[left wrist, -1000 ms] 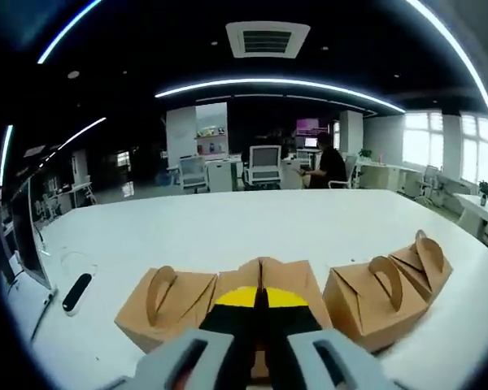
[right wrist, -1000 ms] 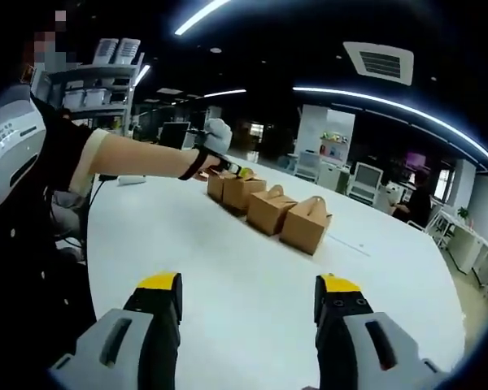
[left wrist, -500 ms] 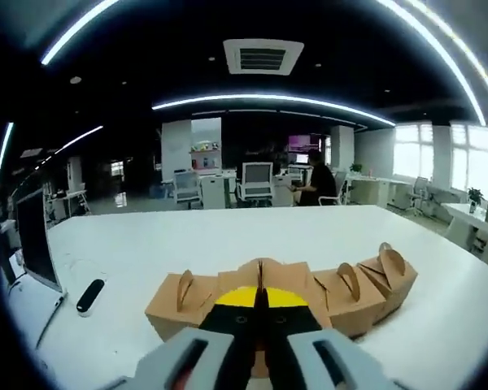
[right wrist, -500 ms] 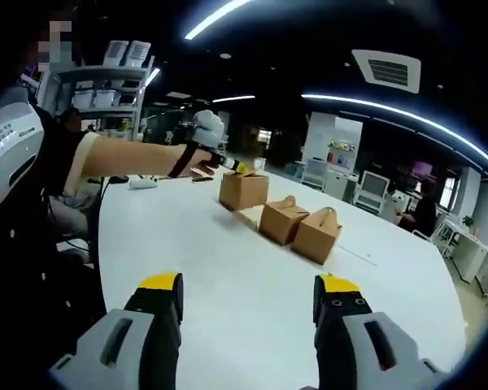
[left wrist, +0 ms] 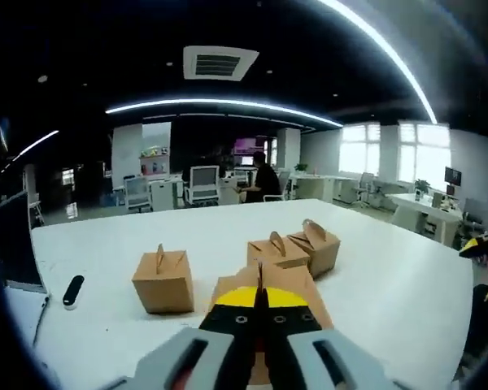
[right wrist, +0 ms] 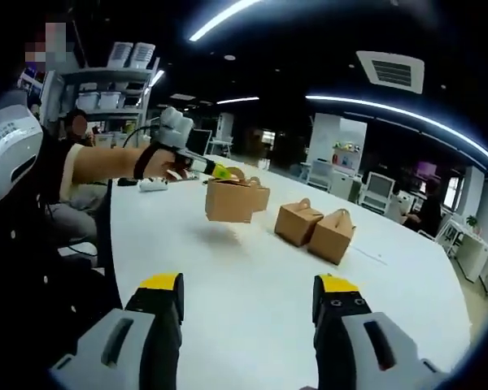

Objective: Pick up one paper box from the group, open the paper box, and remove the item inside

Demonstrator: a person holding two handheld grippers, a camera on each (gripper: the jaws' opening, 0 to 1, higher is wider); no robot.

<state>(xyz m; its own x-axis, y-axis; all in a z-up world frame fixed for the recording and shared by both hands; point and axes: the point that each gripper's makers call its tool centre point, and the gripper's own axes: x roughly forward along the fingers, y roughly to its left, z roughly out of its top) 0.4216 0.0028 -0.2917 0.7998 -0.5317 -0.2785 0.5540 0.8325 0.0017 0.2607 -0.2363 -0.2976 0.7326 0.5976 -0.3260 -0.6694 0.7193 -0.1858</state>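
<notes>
paper box (right wrist: 229, 201) hangs in the air above the white worktop (right wrist: 252, 301), gripped by its top handle in my left gripper (right wrist: 220, 171).

in the left gripper view my left fingers (left wrist: 237, 307) are pressed together on the box's handle fold, the brown box right beneath them. three more boxes sit on the worktop: a lone box (left wrist: 163, 279) to the left, and a pair of boxes (left wrist: 295, 249) touching each other farther back. my right gripper (right wrist: 248, 302) hovers low over bare worktop, its fingers spread wide and holding nothing. a person's sleeve and hand (right wrist: 159, 154) reach out to the left gripper.
</notes>
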